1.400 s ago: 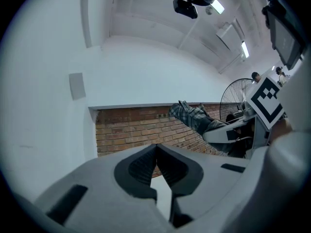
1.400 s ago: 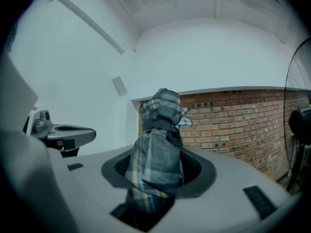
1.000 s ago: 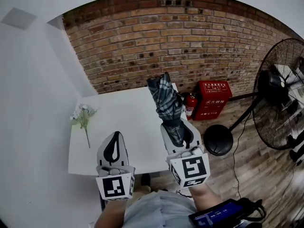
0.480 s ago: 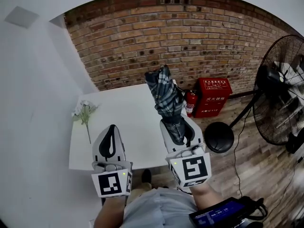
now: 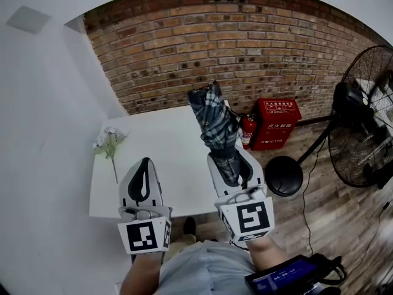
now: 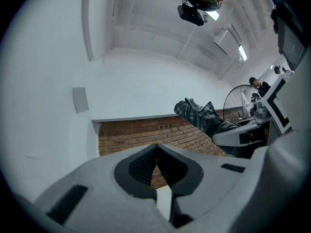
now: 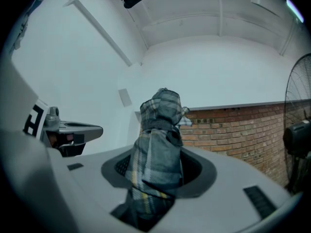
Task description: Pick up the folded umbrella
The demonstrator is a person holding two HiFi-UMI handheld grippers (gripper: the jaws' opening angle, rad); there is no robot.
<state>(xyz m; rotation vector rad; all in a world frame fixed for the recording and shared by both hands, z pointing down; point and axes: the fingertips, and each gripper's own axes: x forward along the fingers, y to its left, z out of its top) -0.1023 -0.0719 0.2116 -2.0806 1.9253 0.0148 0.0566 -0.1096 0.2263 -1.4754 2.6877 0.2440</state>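
The folded umbrella [image 5: 215,123], dark plaid fabric, stands nearly upright in the air over the right edge of the white table [image 5: 161,147]. My right gripper [image 5: 231,163] is shut on its lower end. In the right gripper view the umbrella [image 7: 160,140] fills the gap between the jaws of that gripper [image 7: 158,168] and sticks out past them. My left gripper [image 5: 145,163] hovers over the table's near edge, shut with nothing in it; its tips [image 6: 156,147] meet. From the left gripper view the umbrella [image 6: 198,114] shows at the right.
An artificial white flower [image 5: 109,144] lies on the table's left side. A brick wall stands behind. On the wooden floor to the right are a red fire-extinguisher box [image 5: 276,124], an extinguisher [image 5: 247,134] and a large standing fan [image 5: 367,118] with a round base [image 5: 282,177].
Both grippers rose slightly, the umbrella going up with the right one. Over the last half second nothing visibly moved.
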